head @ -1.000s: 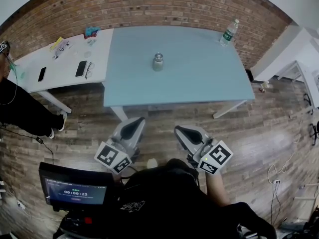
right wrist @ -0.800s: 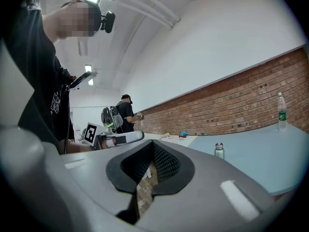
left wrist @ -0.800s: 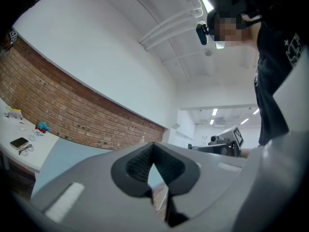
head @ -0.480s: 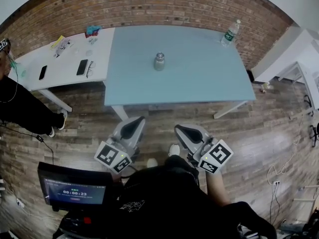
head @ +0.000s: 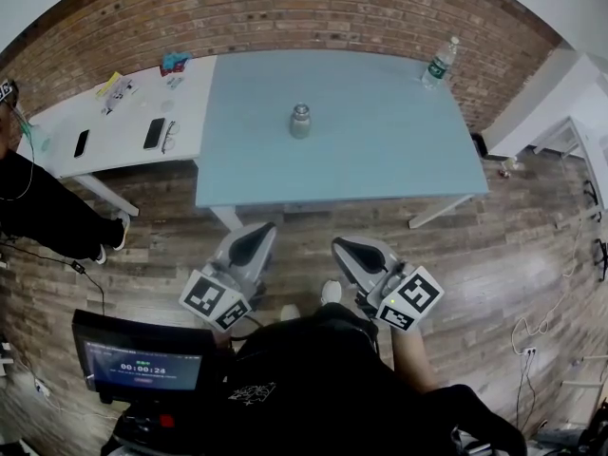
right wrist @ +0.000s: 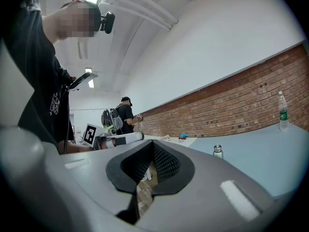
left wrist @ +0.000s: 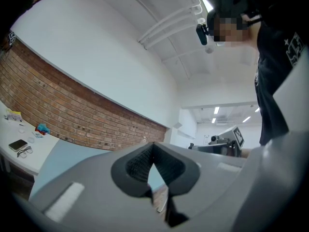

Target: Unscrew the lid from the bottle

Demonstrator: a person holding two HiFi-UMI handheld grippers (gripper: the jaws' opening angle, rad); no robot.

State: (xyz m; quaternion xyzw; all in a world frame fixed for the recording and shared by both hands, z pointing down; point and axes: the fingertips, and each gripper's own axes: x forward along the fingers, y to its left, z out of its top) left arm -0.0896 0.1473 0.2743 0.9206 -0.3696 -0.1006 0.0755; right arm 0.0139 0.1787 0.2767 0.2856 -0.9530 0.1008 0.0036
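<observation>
A small metal bottle (head: 300, 120) stands upright near the middle of a light blue table (head: 380, 150), with its lid (head: 301, 108) on top. The left gripper (head: 249, 245) and the right gripper (head: 350, 252) are both held low over the wooden floor (head: 494, 255), in front of the table's near edge and well apart from the bottle. They sit side by side with a gap between them and point towards the table. Each gripper's own view shows its jaws closed tip to tip, with nothing between them. A clear plastic water bottle (head: 437, 63) stands at the far right corner of the blue table, close to the brick wall (head: 285, 12). A white table (head: 119, 150) touches the blue one on its left side. It carries two dark phones (head: 154, 131), a pair of glasses (head: 169, 134) beside the nearer phone, and some small items at its far edge that are too small to make out. Another person in dark clothes (head: 38, 207) stands at the left by the white table. A small screen (head: 142, 364) showing a timer sits low at the left, near the person holding the grippers.
</observation>
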